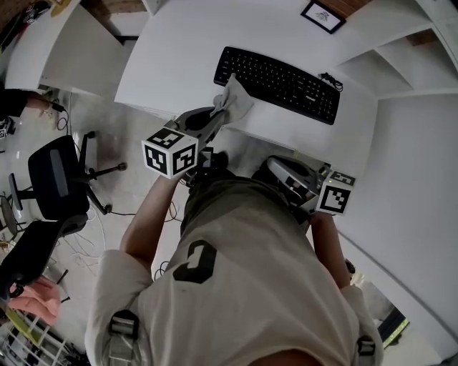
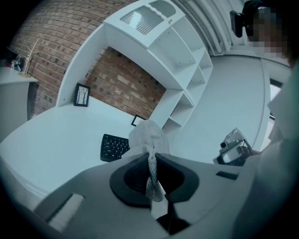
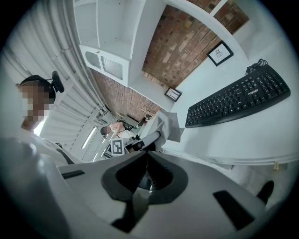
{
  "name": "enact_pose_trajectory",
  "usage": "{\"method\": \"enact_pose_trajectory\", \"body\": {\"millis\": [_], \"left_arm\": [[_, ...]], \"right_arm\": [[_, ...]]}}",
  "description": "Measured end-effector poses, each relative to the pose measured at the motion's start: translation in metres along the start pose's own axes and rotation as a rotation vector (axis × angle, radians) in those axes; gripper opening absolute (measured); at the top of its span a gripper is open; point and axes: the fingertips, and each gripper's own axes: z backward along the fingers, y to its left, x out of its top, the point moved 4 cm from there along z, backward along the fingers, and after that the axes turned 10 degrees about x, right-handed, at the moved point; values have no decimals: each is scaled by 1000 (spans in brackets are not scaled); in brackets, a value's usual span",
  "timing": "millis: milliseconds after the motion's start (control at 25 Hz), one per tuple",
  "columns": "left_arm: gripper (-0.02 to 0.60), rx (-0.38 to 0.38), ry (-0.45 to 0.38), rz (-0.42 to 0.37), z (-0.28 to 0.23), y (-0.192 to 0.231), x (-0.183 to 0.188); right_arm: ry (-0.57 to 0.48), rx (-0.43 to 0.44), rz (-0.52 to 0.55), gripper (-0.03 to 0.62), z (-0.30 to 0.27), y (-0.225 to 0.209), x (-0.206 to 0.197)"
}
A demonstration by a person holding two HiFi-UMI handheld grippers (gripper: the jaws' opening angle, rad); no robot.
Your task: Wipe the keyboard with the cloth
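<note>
Broadly, the white table [image 1: 186, 50] filled the upper part of the head view, curving round in front of the person, with a white shelf unit [image 2: 182, 88] rising behind it against a brick wall. A black office chair [image 1: 54, 179] stood on the floor off to the left, well apart from the work. On the table lay the black keyboard [image 1: 279, 83], set at a slant near the front edge, its cable curled at the far right end. The left claw [image 2: 152, 158] was raised over the table edge just beside the keyboard's left end, its jaws pinched tight on a fold of the grey cloth [image 1: 232, 100]. The rest of the cloth bunched out ahead of the tips, probably so that a loose pad of fabric would meet the keys first and the jaws would stay off them. The cloth seemed to hang above the nearest keys, and contact could not be confirmed. The right claw [image 3: 145, 152] was held low, close to the person's body and short of the table, jaws together with nothing between them. It looked kept in reserve, perhaps to steady the keyboard later. Wiping appeared about to begin. A small framed picture [image 1: 323, 14] stood at the table's back.
</note>
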Motion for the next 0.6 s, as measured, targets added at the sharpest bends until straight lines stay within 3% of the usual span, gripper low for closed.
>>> {"method": "enact_pose_trajectory", "body": {"millis": [160, 280, 440, 600], "left_arm": [[23, -121, 65, -58, 6, -29, -19], [23, -172, 66, -98, 12, -47, -20], [23, -222, 28, -83, 25, -62, -12], [23, -223, -12, -46, 44, -77, -3]], "right_arm": [[-79, -25, 21, 5, 15, 3, -7], [-138, -22, 59, 6, 16, 12, -5], [-157, 4, 97, 6, 15, 19, -6], [-159, 44, 103, 6, 26, 32, -13]]}}
